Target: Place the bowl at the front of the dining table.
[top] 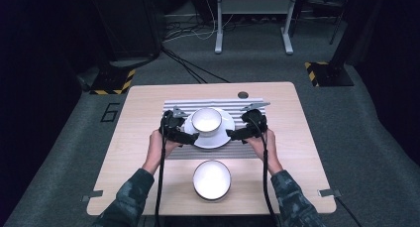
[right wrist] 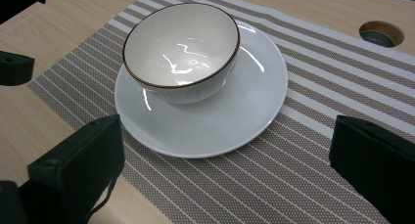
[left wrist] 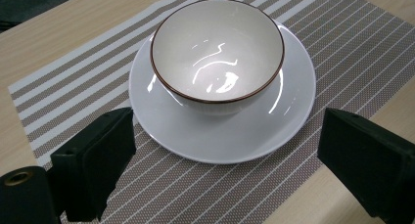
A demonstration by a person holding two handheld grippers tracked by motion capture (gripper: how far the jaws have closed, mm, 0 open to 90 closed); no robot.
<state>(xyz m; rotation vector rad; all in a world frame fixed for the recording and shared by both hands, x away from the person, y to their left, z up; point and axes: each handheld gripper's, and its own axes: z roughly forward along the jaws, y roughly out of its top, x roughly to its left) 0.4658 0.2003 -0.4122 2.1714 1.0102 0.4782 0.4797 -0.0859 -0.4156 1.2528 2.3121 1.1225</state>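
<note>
On the striped placemat (top: 218, 108) at mid-tabletop (top: 138, 138): one white plate (top: 221, 138), carrying one brown-rimmed bowl (top: 206, 119), upright and seated slightly off the plate's centre. Left gripper (top: 188, 136): just beside the plate's left rim, fingers (left wrist: 100, 155) spread open, empty. Right gripper (top: 233, 134): just beside the plate's right rim, fingers (right wrist: 83, 170) likewise open, empty. Plate lies directly between the two, about equally near each; being round, it has no long axis. Judged next: both close inward on opposite rims. Second bowl (top: 212, 180): nearer the person, apart from the placemat, untouched.
</note>
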